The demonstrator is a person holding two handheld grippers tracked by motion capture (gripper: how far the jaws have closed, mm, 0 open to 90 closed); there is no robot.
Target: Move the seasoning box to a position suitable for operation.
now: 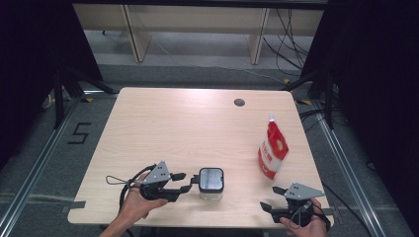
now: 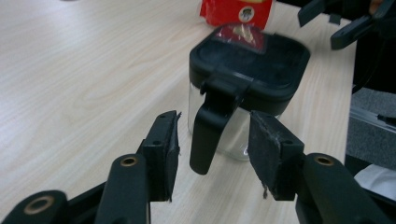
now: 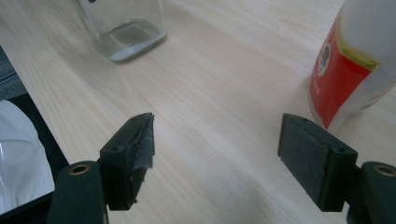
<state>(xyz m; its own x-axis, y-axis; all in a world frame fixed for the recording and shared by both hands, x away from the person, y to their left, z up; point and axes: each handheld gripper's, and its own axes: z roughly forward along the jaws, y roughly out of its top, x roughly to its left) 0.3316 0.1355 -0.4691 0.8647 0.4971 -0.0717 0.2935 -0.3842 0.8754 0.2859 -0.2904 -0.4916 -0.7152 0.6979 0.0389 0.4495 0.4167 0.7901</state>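
My left gripper [image 2: 212, 154] sits half open around the jar's [image 1: 211, 182] black latch [image 2: 210, 126], not pressing it. The jar stands at its 3 o'clock. My right gripper [image 3: 215, 158] gapes wide, holding nothing; the pouch [image 1: 272, 150] stands at its 12.

Both grippers are looking matte black w/ grey three-cornered plates on top. Left gripper [image 1: 182, 181] is trailing a looped black cable; right gripper [image 1: 271, 197] is showing worn, frayed pads [image 3: 306, 156] and brass-ringed holes.
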